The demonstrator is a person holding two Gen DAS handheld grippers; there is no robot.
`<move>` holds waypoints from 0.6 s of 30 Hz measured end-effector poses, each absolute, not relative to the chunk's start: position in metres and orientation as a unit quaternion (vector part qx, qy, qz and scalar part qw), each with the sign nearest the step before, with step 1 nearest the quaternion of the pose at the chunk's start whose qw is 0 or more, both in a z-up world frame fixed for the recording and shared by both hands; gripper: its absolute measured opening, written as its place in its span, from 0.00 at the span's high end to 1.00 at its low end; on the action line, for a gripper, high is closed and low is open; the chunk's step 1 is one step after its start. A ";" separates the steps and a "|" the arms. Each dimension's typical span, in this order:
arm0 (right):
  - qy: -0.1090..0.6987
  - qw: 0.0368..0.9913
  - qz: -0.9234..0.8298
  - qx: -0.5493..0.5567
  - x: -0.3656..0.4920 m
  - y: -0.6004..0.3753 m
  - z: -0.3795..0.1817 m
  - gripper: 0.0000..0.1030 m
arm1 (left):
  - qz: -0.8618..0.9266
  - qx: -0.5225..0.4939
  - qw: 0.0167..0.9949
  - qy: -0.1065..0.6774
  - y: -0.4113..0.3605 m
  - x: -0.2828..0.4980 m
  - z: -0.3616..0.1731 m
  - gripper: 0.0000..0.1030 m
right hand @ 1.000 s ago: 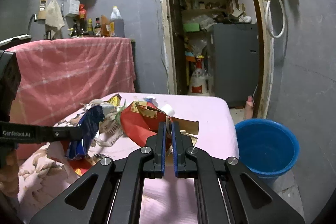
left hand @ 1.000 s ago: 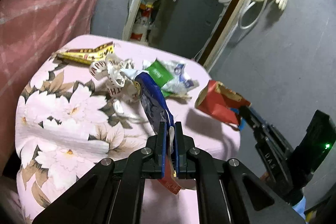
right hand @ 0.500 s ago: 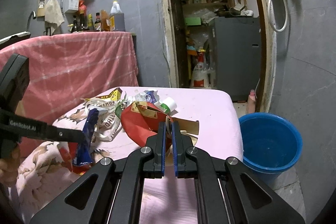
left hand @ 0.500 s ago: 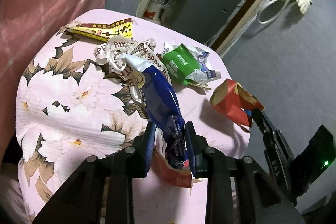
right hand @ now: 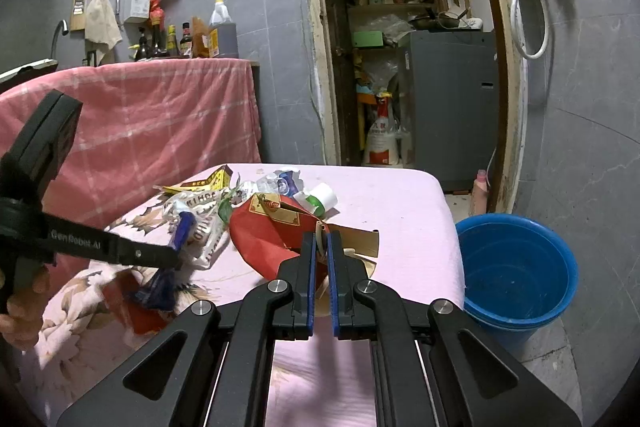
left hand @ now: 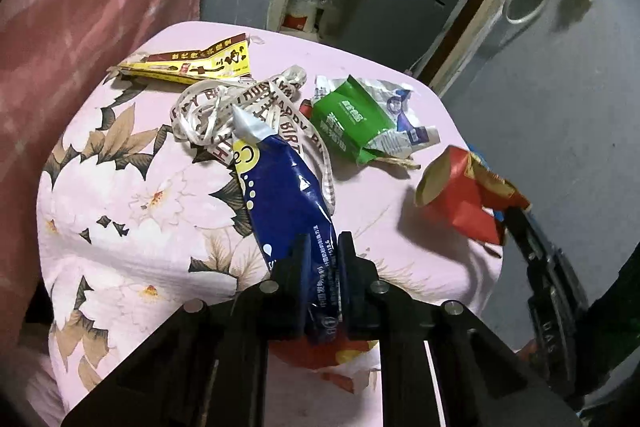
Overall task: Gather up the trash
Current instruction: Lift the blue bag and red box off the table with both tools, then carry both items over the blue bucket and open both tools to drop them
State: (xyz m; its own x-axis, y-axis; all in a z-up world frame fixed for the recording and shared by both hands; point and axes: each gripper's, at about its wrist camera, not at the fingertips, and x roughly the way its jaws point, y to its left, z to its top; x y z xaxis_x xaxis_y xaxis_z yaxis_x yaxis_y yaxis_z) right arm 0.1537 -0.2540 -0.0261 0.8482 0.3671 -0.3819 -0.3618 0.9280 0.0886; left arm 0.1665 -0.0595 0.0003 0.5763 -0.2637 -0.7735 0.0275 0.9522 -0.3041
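Note:
My left gripper [left hand: 322, 247] is shut on a long blue snack wrapper [left hand: 280, 187], held over the pink flowered table [left hand: 120, 207]; a red wrapper [left hand: 320, 351] hangs under it. In the right wrist view the left gripper [right hand: 176, 247] holds the blue wrapper [right hand: 182, 227] at the left. My right gripper [right hand: 321, 239] is shut on a red paper carton [right hand: 264, 231], which also shows in the left wrist view [left hand: 460, 203], just above the table near its right edge.
A yellow box [left hand: 200, 65], a printed ribbon [left hand: 240, 107] and a green packet [left hand: 352, 119] lie at the table's back. A blue bucket [right hand: 516, 271] stands on the floor right of the table. A pink-covered counter [right hand: 160, 115] stands to the left.
My left gripper opened a little, then closed again lower on the blue wrapper, and tilted down over the table. My right gripper keeps hold of the red carton, nearly still.

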 end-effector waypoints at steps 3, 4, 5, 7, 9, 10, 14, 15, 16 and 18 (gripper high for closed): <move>0.198 0.962 0.190 0.008 0.153 -0.255 -0.026 0.96 | -0.082 -0.125 0.881 0.450 -0.063 0.162 -0.001 0.96; 0.197 0.962 0.190 0.008 0.153 -0.254 -0.026 0.96 | -0.081 -0.121 0.882 0.449 -0.063 0.160 -0.001 0.96; 0.197 0.962 0.190 0.008 0.152 -0.255 -0.026 0.96 | -0.081 -0.119 0.883 0.447 -0.063 0.159 -0.001 0.97; 0.196 0.962 0.191 0.008 0.152 -0.254 -0.026 0.96 | -0.079 -0.116 0.887 0.441 -0.062 0.155 0.001 0.98; 0.195 0.962 0.192 0.009 0.152 -0.256 -0.025 0.96 | -0.078 -0.115 0.889 0.437 -0.063 0.153 0.002 0.99; 0.193 0.962 0.192 0.009 0.151 -0.255 -0.025 0.96 | -0.078 -0.116 0.889 0.436 -0.063 0.153 0.002 0.99; 0.184 0.964 0.192 0.010 0.148 -0.256 -0.022 0.96 | -0.081 -0.122 0.893 0.425 -0.060 0.147 0.004 1.00; 0.180 0.965 0.190 0.010 0.147 -0.257 -0.020 0.96 | -0.083 -0.121 0.896 0.420 -0.061 0.145 0.006 1.00; 0.176 0.966 0.189 0.011 0.146 -0.258 -0.019 0.96 | -0.085 -0.119 0.898 0.414 -0.062 0.143 0.009 1.00; 0.170 0.968 0.186 0.015 0.144 -0.261 -0.018 0.96 | -0.096 -0.120 0.905 0.397 -0.064 0.139 0.014 1.00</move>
State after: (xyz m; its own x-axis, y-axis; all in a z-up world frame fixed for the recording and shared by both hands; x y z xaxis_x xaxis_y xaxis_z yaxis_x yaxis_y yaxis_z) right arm 0.1444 -0.2607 -0.0181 0.8734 0.3647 -0.3227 -0.3545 0.9305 0.0922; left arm 0.1388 -0.0642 0.0145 0.6658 -0.2687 -0.6961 0.0774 0.9528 -0.2937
